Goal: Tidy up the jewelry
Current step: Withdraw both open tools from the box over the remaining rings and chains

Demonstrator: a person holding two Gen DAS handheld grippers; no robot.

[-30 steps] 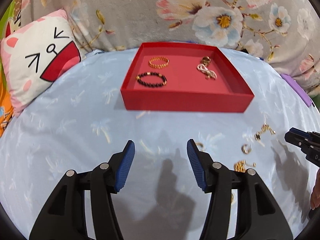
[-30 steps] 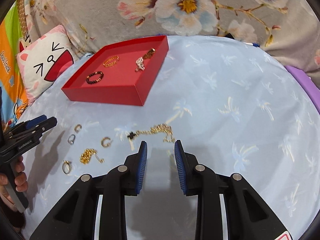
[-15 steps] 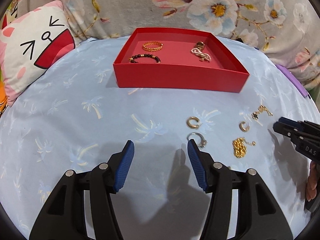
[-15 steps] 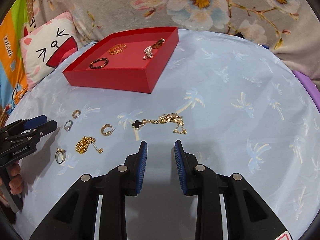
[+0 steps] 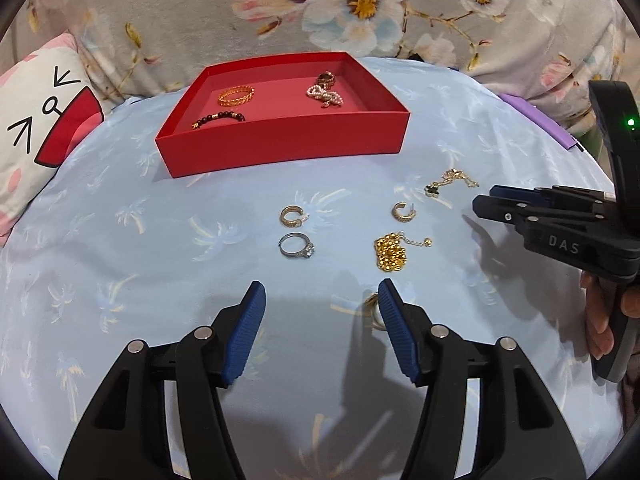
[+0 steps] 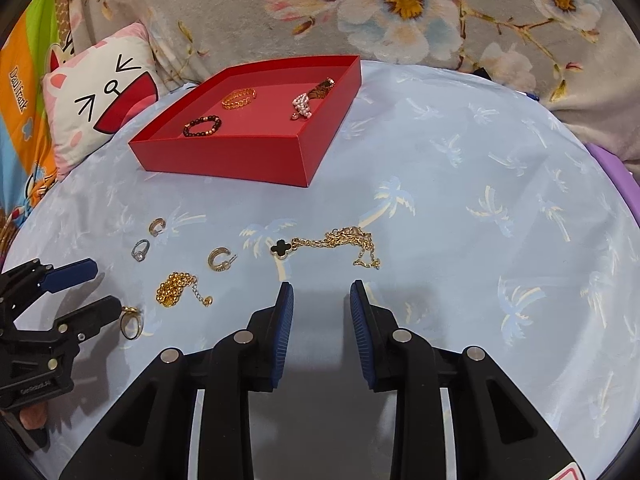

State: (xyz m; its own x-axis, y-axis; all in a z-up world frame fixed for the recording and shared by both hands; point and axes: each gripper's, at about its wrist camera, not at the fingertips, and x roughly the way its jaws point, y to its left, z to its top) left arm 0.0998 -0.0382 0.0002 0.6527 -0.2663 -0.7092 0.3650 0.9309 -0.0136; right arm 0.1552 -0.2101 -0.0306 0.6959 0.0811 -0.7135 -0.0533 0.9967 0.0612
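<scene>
A red box [image 5: 280, 148] at the back holds a gold bracelet [image 5: 236, 96], a dark bead bracelet [image 5: 218, 119] and a pearl piece [image 5: 324, 96]. Loose on the blue cloth lie two gold hoops [image 5: 292, 216], a silver ring [image 5: 296, 246], a gold bead chain [image 5: 391, 256] and a clover necklace [image 6: 328, 242]. My left gripper [image 5: 320, 286] hangs low over the cloth, its jaws opening; a gold ring [image 6: 131, 322] lies just off its right fingertip, not gripped. My right gripper [image 6: 322, 296] stands narrowly open and empty, just short of the necklace.
A cat-face pillow [image 5: 36, 132] leans at the left edge. A floral blanket [image 5: 360, 8] rises behind the box. A purple object [image 5: 536, 120] lies at the right edge. A hand [image 5: 600, 320] holds the right gripper's handle.
The left gripper has shifted toward the loose jewelry and sunk a little, so the pieces lie straight ahead and the gold ring shows at its right fingertip. The right gripper has hardly moved.
</scene>
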